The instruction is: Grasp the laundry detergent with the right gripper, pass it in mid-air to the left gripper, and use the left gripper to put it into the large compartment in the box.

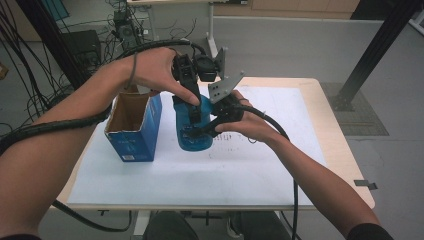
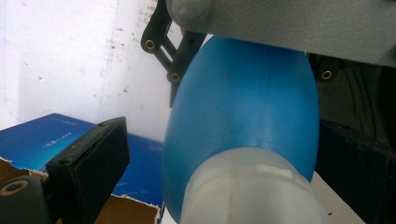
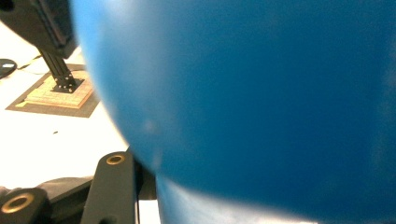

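- Blue bulb out of the open blue box, upright near the table's centre.
- Right gripper clamped on its base.
- Left gripper straddles its top; grip unclear.
- Remaining, likely: setting down, release.

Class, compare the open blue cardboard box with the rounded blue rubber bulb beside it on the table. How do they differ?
The blue cardboard box is straight-sided with flat faces; the rounded blue rubber bulb is smooth and egg-shaped. The box is open at the top, showing a brown inside; the bulb ends in a whitish collar in the left gripper view. The box stands free; the bulb sits between the jaws of both grippers. Both are blue.
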{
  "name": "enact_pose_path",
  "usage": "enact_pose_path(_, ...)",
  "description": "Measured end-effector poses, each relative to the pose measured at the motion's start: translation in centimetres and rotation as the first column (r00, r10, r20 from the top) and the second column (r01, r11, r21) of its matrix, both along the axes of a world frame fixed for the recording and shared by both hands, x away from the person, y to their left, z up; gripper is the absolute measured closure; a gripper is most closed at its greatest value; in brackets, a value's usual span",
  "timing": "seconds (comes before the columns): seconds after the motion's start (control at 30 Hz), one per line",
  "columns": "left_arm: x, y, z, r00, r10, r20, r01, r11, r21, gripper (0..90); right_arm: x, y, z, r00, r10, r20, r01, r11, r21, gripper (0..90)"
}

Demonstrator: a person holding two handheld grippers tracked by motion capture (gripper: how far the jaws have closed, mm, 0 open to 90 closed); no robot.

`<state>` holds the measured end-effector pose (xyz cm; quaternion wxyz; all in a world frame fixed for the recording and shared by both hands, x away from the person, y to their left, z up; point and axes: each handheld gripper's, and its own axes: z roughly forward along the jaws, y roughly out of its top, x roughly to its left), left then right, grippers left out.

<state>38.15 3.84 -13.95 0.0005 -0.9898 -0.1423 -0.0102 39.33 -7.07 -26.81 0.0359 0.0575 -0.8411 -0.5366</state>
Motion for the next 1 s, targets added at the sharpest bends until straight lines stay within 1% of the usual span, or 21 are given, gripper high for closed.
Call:
enact_pose_path(0.17, 0.02, -0.12, -0.12, 1.0000, -0.003, -0.005, 0.003, 1.0000, -0.002, 5.9, 0.05, -0.01, 0.03, 1.0000, 0.001, -0.002, -0.001, 1.000, 0.002, 44.8)
enact_pose_path(0.2, -0.01, -0.17, -0.14, 0.9999, -0.005, -0.013, 0.005, 1.0000, -0.002, 5.8, 0.15, 0.04, 0.04, 0.9999, 0.002, 0.011, -0.002, 1.000, 0.010, 44.9)
enact_pose_path(0.27, 0.00, -0.20, -0.16, 0.9999, -0.007, -0.015, 0.007, 1.0000, -0.002, 5.8, 0.14, 0.03, 0.06, 1.0000, 0.002, 0.009, -0.002, 1.000, 0.010, 44.8)
enact_pose_path(0.43, 0.04, -0.26, -0.22, 0.9998, -0.007, -0.016, 0.007, 1.0000, 0.002, 5.8, 0.21, -0.07, 0.08, 1.0000, -0.002, 0.007, 0.002, 1.000, 0.014, 44.8)
enact_pose_path(0.47, 0.04, -0.26, -0.28, 0.9999, -0.008, -0.011, 0.008, 1.0000, 0.003, 5.8, 0.18, -0.08, 0.11, 1.0000, 0.000, 0.006, 0.000, 1.000, 0.016, 44.8)
enact_pose_path(0.5, 0.07, -0.27, -0.27, 0.9999, -0.007, -0.014, 0.007, 1.0000, 0.006, 5.8, 0.14, -0.09, 0.14, 1.0000, 0.002, 0.000, -0.002, 1.000, 0.015, 44.8)
enact_pose_path(0.6, 0.03, -0.27, -0.31, 0.9999, -0.006, -0.012, 0.006, 1.0000, 0.000, 5.8, 0.16, -0.07, 0.11, 1.0000, 0.000, 0.006, -0.001, 1.000, 0.016, 44.8)
enact_pose_path(0.7, -0.03, -0.24, -0.34, 0.9999, -0.006, -0.013, 0.006, 1.0000, 0.007, 5.8, 0.17, -0.07, 0.08, 1.0000, -0.001, 0.005, 0.001, 1.000, 0.013, 44.8)
enact_pose_path(0.73, -0.06, -0.20, -0.36, 0.9999, -0.005, -0.012, 0.005, 0.9999, 0.012, 5.8, 0.02, -0.15, 0.12, 0.9999, -0.003, -0.012, 0.003, 1.000, 0.003, 44.8)
enact_pose_path(0.77, -0.06, -0.20, -0.36, 0.9999, -0.005, -0.012, 0.005, 0.9999, 0.012, 5.8, 0.02, -0.15, 0.12, 0.9999, -0.003, -0.012, 0.003, 1.000, 0.003, 44.8)
enact_pose_path(0.8, -0.09, -0.17, -0.38, 0.9999, -0.005, -0.011, 0.005, 1.0000, 0.008, 5.8, -0.13, -0.21, 0.16, 0.9996, -0.009, -0.027, 0.009, 1.000, -0.011, 44.8)
enact_pose_path(0.83, -0.09, -0.17, -0.38, 0.9999, -0.005, -0.011, 0.005, 1.0000, 0.008, 5.8, -0.13, -0.21, 0.16, 0.9996, -0.009, -0.027, 0.009, 1.000, -0.011, 44.8)
enact_pose_path(0.87, -0.11, -0.18, -0.36, 0.9999, -0.006, -0.012, 0.006, 0.9999, 0.011, 5.8, 0.05, -0.04, 0.09, 1.0000, 0.000, -0.004, 0.000, 1.000, 0.007, 44.8)
enact_pose_path(1.0, -0.10, -0.21, -0.38, 0.9999, -0.007, -0.010, 0.007, 0.9999, 0.012, 5.8, 0.03, 0.03, 0.07, 1.0000, 0.000, -0.003, 0.000, 1.000, 0.007, 44.8)
